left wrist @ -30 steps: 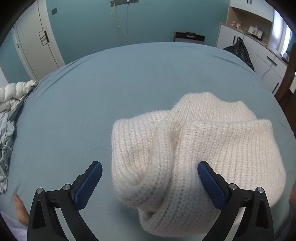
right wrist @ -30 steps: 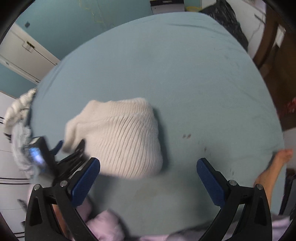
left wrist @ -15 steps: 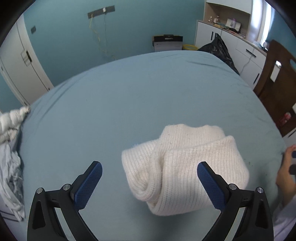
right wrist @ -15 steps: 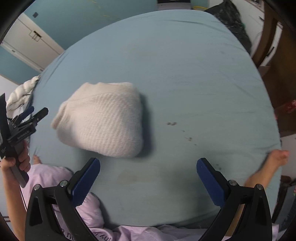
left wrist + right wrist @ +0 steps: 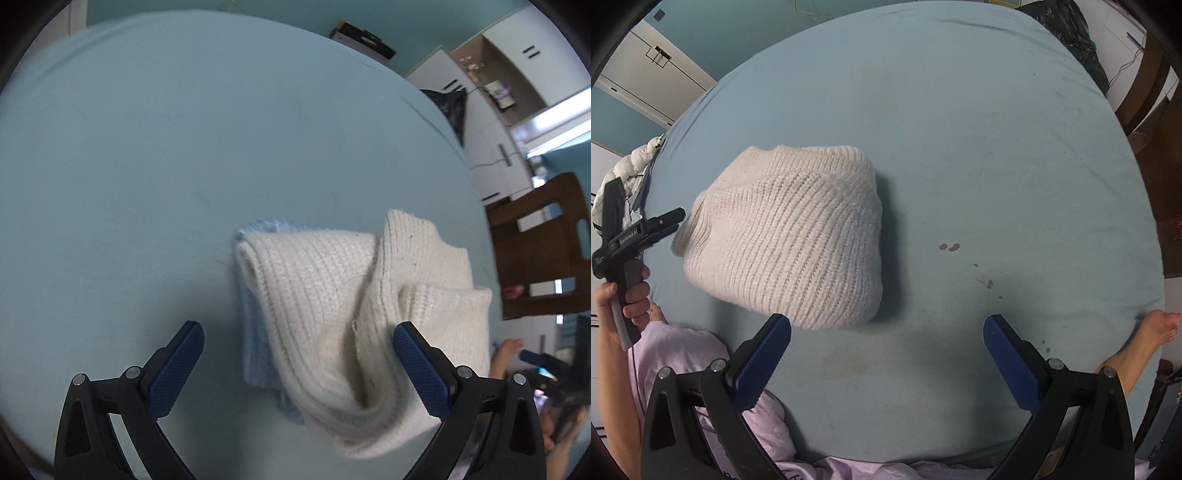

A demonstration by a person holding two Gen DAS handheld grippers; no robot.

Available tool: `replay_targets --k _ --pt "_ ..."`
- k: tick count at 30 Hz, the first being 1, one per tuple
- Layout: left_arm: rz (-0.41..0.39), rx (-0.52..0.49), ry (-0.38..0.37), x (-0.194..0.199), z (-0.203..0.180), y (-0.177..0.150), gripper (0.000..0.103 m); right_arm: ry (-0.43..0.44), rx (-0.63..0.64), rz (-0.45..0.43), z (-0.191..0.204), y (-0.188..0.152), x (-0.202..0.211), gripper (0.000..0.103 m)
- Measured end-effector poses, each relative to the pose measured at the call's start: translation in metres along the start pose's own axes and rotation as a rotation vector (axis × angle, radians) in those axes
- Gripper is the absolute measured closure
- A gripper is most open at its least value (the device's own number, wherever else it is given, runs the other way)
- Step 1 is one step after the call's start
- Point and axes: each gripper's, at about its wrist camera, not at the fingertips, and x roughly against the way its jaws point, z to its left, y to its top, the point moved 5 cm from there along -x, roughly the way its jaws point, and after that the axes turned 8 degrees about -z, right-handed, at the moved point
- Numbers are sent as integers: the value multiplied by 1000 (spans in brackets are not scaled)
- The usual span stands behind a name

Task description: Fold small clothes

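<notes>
A cream knitted sweater (image 5: 354, 314) lies folded into a thick bundle on the light blue bed sheet (image 5: 166, 147). In the right wrist view the sweater (image 5: 790, 251) sits left of centre on the bed. My left gripper (image 5: 299, 369) is open and empty, hovering over the bundle's near end; it also shows in the right wrist view (image 5: 665, 225), held in a hand left of the sweater. My right gripper (image 5: 886, 363) is open and empty, above bare sheet (image 5: 960, 166) to the sweater's near right.
A pile of white and grey clothes (image 5: 631, 166) lies at the bed's left edge. A wooden chair (image 5: 543, 251) and white cabinets (image 5: 491, 122) stand on the right. A black bag (image 5: 1071, 33) sits past the far corner. A bare foot (image 5: 1145, 336) rests at the bed's right edge.
The left gripper has swung round to the left of the sweater and tilted, viewing it from another side. The right gripper has moved a little closer to the bed. Both stayed open.
</notes>
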Motion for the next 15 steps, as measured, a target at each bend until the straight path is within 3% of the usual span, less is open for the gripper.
replay_targets --k 4,9,13,15 --pt "51 72 -100 -34 9 -14 0 22 -5 31 6 3 -17 1" --pt "108 262 -250 -72 27 -28 0 65 -28 40 10 7 -32 1" --pt "121 262 -280 -87 23 -34 0 145 -70 30 7 12 -41 1" --pt "129 221 -261 -91 16 -34 0 180 -97 35 1 14 -48 1"
